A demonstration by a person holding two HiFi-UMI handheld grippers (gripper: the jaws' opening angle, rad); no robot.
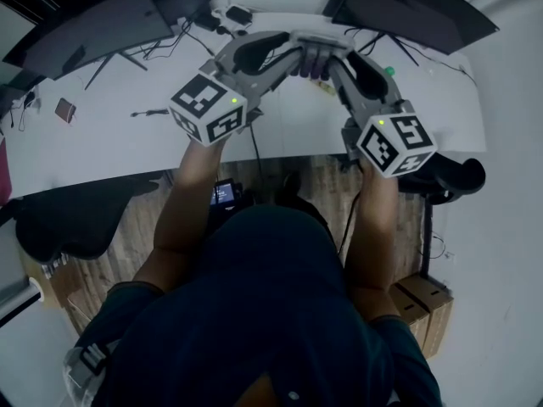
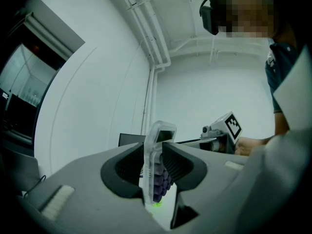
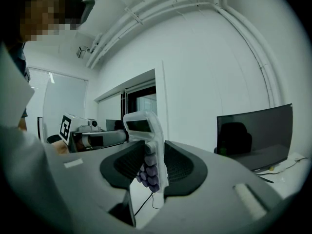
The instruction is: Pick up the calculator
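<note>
Nearest me, the left gripper (image 2: 154, 162) and right gripper (image 3: 152, 165) are each clamped tight on opposite sides of the calculator (image 1: 312, 58). I think the shared pinch is meant to keep it steady. It looks lifted above the white desk (image 1: 102, 142), with dark monitors (image 1: 93, 19) beyond.

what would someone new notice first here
A pale calculator with purple keys is clamped between the left gripper and the right gripper, top centre of the head view, over the white desk. Both sets of jaws are shut on it, one from each side.
</note>
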